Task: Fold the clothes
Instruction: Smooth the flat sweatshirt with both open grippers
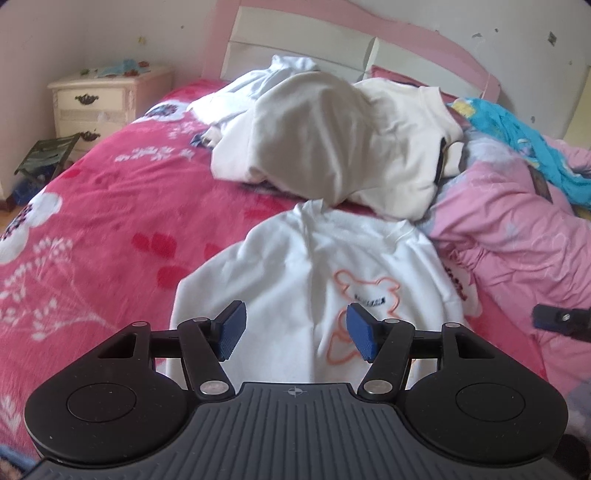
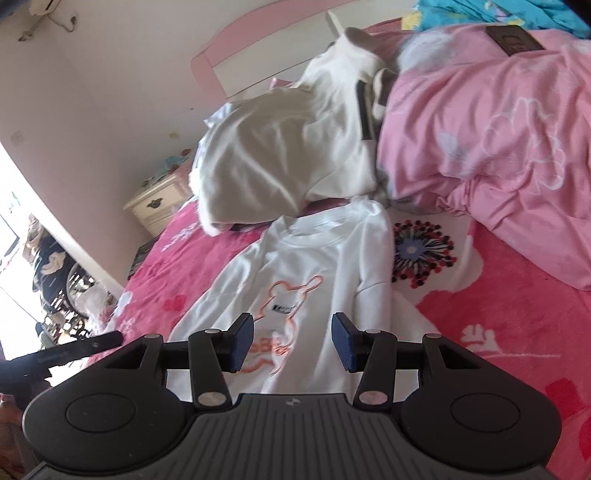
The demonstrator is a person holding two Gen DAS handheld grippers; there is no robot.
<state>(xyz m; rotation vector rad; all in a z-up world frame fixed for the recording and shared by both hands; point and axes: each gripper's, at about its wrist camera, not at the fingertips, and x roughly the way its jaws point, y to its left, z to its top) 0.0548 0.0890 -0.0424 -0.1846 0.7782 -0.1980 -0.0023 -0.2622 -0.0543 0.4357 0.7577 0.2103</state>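
Observation:
A white sweatshirt (image 1: 295, 280) with an orange bear outline lies spread front up on the red floral bedspread (image 1: 92, 206), collar toward the headboard. It also shows in the right wrist view (image 2: 295, 273). My left gripper (image 1: 294, 334) is open and empty above the sweatshirt's lower part. My right gripper (image 2: 293, 341) is open and empty above the bear print. The tip of the right gripper shows at the right edge of the left wrist view (image 1: 561, 319).
A heap of white and cream clothes (image 1: 325, 144) lies behind the sweatshirt near the pink headboard (image 1: 369, 33). A pink quilt (image 1: 517, 225) is bunched at the right with a blue cloth (image 1: 517, 136) behind it. A cream nightstand (image 1: 99, 99) stands left of the bed.

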